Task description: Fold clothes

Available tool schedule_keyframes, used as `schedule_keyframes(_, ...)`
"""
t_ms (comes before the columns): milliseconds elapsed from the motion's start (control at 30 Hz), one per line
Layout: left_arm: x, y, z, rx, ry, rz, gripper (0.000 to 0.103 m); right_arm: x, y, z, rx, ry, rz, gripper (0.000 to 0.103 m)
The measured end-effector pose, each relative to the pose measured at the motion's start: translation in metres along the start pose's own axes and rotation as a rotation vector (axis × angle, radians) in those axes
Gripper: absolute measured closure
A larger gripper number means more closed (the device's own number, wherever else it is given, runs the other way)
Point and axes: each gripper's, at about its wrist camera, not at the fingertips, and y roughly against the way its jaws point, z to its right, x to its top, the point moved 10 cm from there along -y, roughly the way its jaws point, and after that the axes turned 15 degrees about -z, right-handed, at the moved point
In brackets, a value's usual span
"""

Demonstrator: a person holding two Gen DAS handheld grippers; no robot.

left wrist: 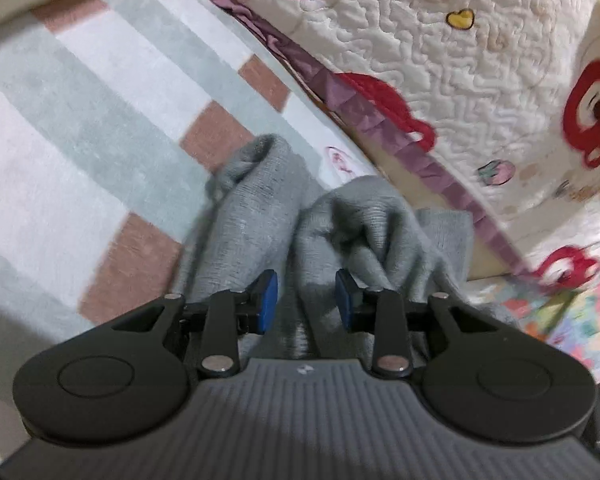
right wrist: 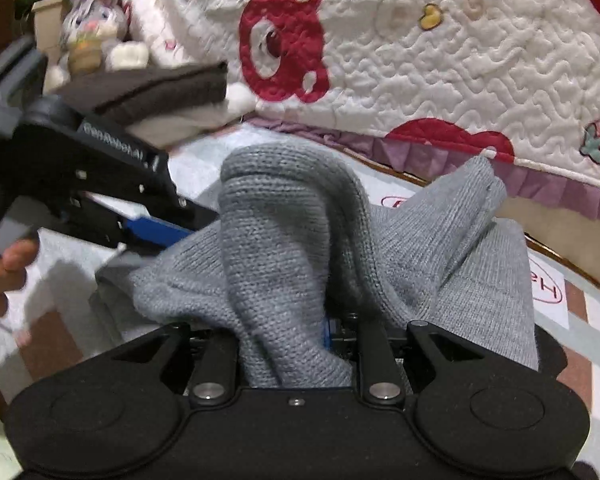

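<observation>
A grey knit garment [left wrist: 340,220] lies bunched on a checked rug beside a quilted bed. In the left wrist view my left gripper [left wrist: 306,300] is open, its blue pads [left wrist: 270,300] apart just above the grey knit, nothing between them. In the right wrist view my right gripper [right wrist: 296,332] is shut on the grey knit garment [right wrist: 292,240], which bulges up over the fingers and hides them. The left gripper [right wrist: 156,228] shows there too, at the garment's left edge, held by a hand.
A white quilt with red bears [left wrist: 460,60] hangs over the bed edge along the right and back. The checked rug [left wrist: 100,140] spreads left. A folded dark brown garment [right wrist: 160,88] and soft toys [right wrist: 92,28] lie at the back left.
</observation>
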Motion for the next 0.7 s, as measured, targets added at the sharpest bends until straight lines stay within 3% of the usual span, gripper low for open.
schedule_keyframes(100, 0.007, 0.011, 0.004, -0.1, 0.023, 0.02, 0.065, 0.011, 0.017, 0.007, 0.031, -0.146, 0.067, 0.078)
schedule_keyframes(200, 0.014, 0.022, 0.009, -0.176, 0.027, 0.04, 0.061, 0.03, 0.031, 0.0, 0.005, -0.132, 0.122, 0.078)
schedule_keyframes(267, 0.018, 0.027, 0.008, -0.212, 0.035, 0.036, 0.049, 0.036, 0.027, -0.013, 0.009, -0.079, 0.106, 0.079)
schedule_keyframes(333, 0.015, 0.019, -0.001, -0.201, 0.049, -0.018, 0.048, 0.032, 0.008, -0.027, 0.003, -0.007, 0.023, 0.079)
schedule_keyframes(433, 0.01, 0.008, -0.012, -0.124, 0.046, -0.046, 0.048, 0.015, -0.021, -0.038, -0.043, 0.073, -0.082, 0.076)
schedule_keyframes(600, 0.007, 0.008, 0.001, -0.087, -0.037, -0.042, 0.048, 0.016, -0.01, -0.046, -0.108, 0.136, -0.061, 0.073)
schedule_keyframes(700, 0.006, 0.009, 0.0, -0.057, -0.055, -0.022, 0.046, 0.021, 0.006, -0.044, -0.11, 0.125, 0.007, 0.074)
